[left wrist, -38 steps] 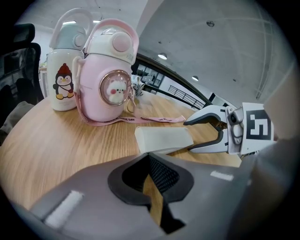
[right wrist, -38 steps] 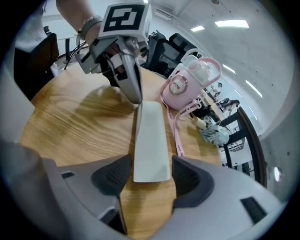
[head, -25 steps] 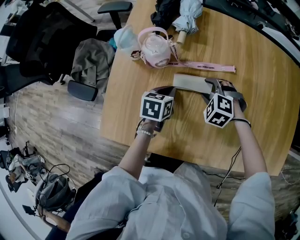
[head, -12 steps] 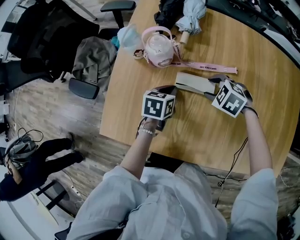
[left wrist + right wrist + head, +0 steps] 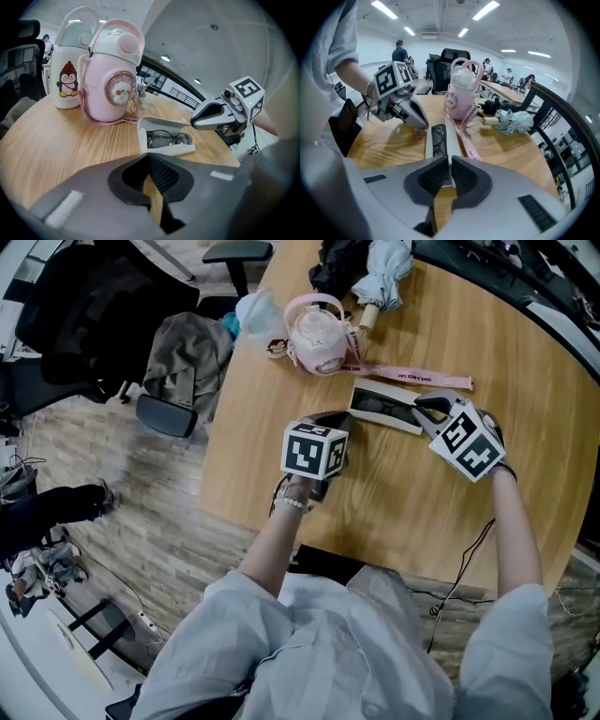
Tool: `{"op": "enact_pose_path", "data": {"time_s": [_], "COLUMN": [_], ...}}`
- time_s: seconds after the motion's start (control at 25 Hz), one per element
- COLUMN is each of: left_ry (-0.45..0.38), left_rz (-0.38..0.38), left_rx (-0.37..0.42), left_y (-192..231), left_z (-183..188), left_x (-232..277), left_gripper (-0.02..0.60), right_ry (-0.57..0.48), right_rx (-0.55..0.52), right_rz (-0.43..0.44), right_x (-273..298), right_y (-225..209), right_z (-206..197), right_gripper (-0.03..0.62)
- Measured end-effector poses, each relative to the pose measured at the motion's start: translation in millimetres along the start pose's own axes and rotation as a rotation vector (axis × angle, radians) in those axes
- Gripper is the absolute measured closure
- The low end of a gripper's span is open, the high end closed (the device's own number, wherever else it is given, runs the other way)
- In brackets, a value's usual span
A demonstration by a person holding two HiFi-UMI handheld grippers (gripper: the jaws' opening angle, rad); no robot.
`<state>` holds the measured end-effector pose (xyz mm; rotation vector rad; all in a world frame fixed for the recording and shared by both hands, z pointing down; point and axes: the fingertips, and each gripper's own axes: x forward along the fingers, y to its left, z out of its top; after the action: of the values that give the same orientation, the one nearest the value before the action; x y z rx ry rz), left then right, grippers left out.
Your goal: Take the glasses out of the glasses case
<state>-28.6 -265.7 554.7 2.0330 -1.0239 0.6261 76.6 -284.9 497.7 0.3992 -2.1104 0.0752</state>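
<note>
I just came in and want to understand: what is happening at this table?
A person works at a wooden table with a gripper in each hand. The right gripper has just closed its jaws on the raised lid of a glasses case. The case lies open, the glasses inside it. The left gripper is shut and empty, just short of the case.

Head view: high overhead, steeply down onto light round wooden table (image 5: 375,512). Left gripper view: low, near, facing far-right. Right gripper view: low, facing left. Both share open white hard-shell glasses case (image 5: 171,151).
</note>
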Motion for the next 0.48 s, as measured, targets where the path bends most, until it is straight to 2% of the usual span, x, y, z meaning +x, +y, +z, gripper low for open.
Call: {"op": "enact_pose_path", "data": {"time_s": [0.28,0.48], "left_ry": [-0.007,-0.004], "left_rz": [-0.006,-0.014], "left_rx": [-0.012,-0.014], "left_y": [0.5,0.9], "left_z": [0.7,0.4], "left_x": [-0.7,-0.2], "left_gripper": [0.578,0.578], "right_ry": [-0.026,-0.037], "right_rx": [0.032,0.037], "right_rz": [-0.144,-0.154], "right_x": [3.5,1.3], "right_y": [-27.5,-27.7], "right_z": [1.9,5.5], "right_gripper": [0.577,0.576]}}
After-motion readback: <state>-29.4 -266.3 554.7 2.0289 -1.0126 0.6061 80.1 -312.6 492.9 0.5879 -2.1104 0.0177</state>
